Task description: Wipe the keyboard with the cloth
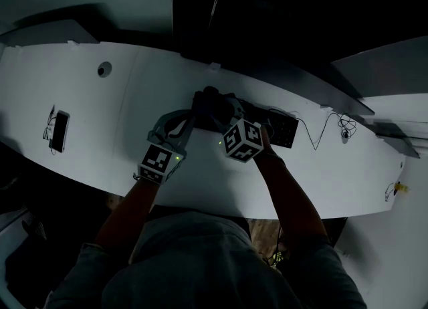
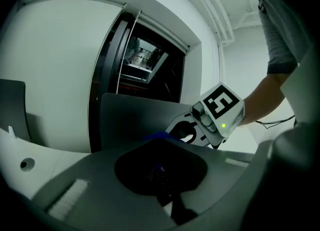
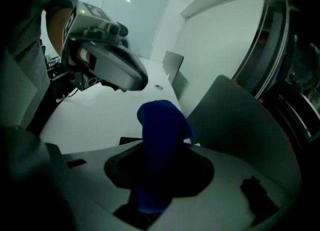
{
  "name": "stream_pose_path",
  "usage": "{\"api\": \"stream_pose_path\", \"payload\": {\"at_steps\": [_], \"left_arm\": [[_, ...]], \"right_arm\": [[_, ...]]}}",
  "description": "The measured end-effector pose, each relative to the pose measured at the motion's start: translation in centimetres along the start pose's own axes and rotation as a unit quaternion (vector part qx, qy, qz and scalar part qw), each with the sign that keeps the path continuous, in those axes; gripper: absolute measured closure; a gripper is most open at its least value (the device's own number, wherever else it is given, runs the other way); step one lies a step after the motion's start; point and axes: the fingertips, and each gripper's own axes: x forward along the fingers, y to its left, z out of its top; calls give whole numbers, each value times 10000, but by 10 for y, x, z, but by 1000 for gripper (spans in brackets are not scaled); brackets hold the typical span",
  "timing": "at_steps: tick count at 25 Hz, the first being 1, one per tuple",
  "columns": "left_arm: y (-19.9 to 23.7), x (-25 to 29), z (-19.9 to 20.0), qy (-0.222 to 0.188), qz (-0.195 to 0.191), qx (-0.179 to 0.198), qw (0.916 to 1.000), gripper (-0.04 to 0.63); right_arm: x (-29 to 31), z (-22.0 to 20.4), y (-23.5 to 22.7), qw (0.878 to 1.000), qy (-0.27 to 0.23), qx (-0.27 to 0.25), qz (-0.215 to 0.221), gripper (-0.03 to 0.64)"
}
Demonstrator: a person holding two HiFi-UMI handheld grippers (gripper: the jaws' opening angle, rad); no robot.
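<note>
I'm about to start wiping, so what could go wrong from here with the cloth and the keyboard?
1. The cloth sticks up loosely from the right gripper, whose jaws pinch only part of it; pressed on the keys, it may pull free.
2. The keyboard lies on a smooth desk with a thin cable trailing right; a hard wipe may slide it or tug the cable.
3. The left gripper sits close beside the right one; they could bump.

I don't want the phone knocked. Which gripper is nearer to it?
Left. The left gripper is to the phone's right, clear of it; the right gripper, jaws shut on the cloth, is farther right by the keyboard.
</note>
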Motion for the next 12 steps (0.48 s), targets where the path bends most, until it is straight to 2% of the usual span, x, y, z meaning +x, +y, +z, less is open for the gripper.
{"api": "stream_pose_path", "payload": {"at_steps": [5, 12], "left_arm": [[14, 3, -10, 64, 266, -97, 9996, 588], [28, 3, -22, 116, 580, -242, 9980, 588]], "right_arm": [[29, -4, 4, 9977, 241, -548, 310, 476], [64, 3, 14, 9943, 116, -925, 524, 476]]}}
